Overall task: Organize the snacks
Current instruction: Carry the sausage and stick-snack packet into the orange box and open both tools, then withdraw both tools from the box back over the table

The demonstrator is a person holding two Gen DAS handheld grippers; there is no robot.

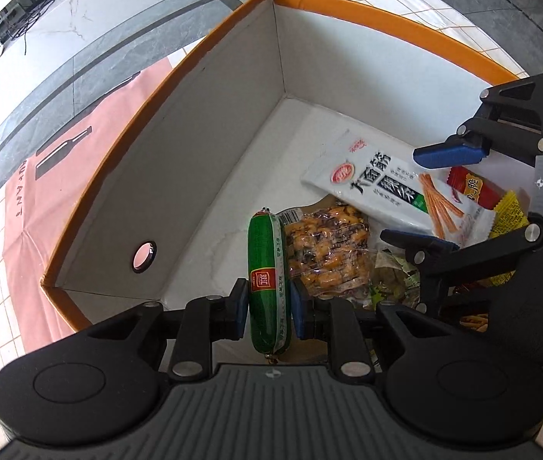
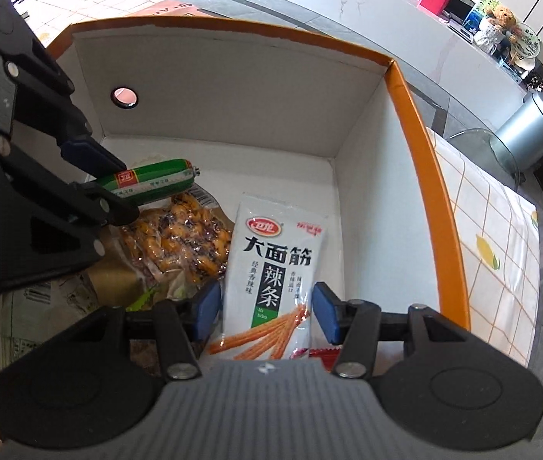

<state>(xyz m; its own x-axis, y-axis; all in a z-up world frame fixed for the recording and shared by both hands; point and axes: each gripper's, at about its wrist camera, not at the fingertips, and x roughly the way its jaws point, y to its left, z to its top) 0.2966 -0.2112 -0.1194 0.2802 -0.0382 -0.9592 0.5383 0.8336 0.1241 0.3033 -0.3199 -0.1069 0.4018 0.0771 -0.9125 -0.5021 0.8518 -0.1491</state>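
Left tool (image 1: pixel 269 303) grips a green sausage (image 1: pixel 267 287) low in the centre of its view, over the orange-rimmed box (image 1: pixel 202 122). Right tool (image 2: pixel 267 312) stands wide, its pads either side of the white spicy-strip packet (image 2: pixel 275 264) lying on the box floor, not touching it. Beside that packet, toward the frame's left, lies a clear bag of yellow snacks (image 2: pixel 179 245).

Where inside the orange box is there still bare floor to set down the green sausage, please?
Bare floor lies along the wall with the round hole, beyond the green sausage held in the left gripper. Another strip runs between the white spicy-strip packet and the orange-edged side wall. The near corner, around the clear peanut bag, is crowded.
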